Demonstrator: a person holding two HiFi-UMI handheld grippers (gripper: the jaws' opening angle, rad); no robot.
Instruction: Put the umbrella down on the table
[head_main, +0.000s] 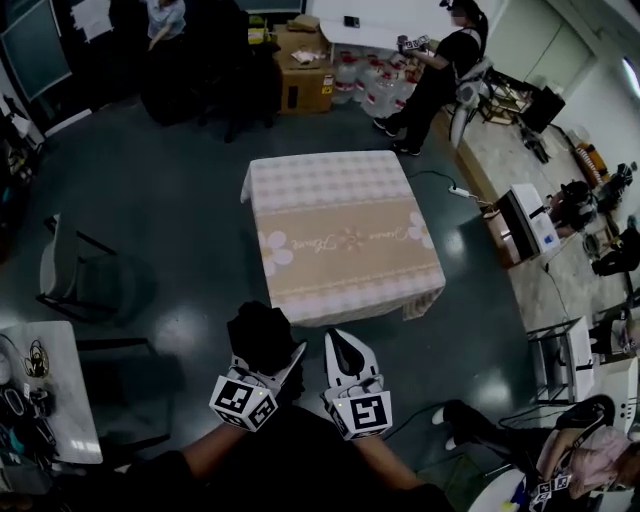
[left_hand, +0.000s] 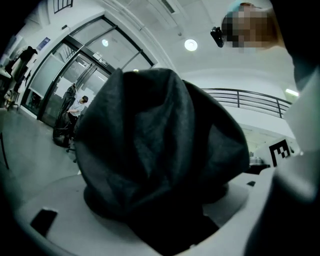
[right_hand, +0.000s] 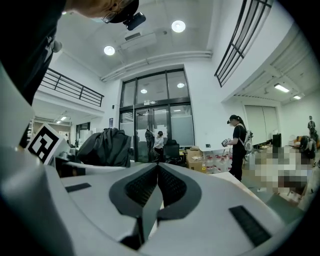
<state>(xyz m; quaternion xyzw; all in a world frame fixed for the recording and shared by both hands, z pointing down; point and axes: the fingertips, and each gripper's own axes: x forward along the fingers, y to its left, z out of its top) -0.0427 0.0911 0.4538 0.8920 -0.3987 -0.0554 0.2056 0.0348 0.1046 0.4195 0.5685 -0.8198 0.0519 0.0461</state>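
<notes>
A folded black umbrella (head_main: 260, 338) sticks up between the jaws of my left gripper (head_main: 268, 362), which is shut on it; its dark fabric (left_hand: 160, 160) fills the left gripper view. My right gripper (head_main: 345, 360) stands just to its right, shut with nothing between the pads (right_hand: 158, 186). From the right gripper view the umbrella (right_hand: 106, 147) shows at the left. Both grippers hang over the floor, short of the near edge of the table (head_main: 340, 235), which wears a pink checked cloth.
A person (head_main: 440, 70) stands beyond the table's far right corner. Cardboard boxes (head_main: 305, 75) and water bottles (head_main: 365, 85) line the back. A chair (head_main: 70, 270) is at the left, a white desk (head_main: 45, 390) at the near left, and equipment (head_main: 525, 225) at the right.
</notes>
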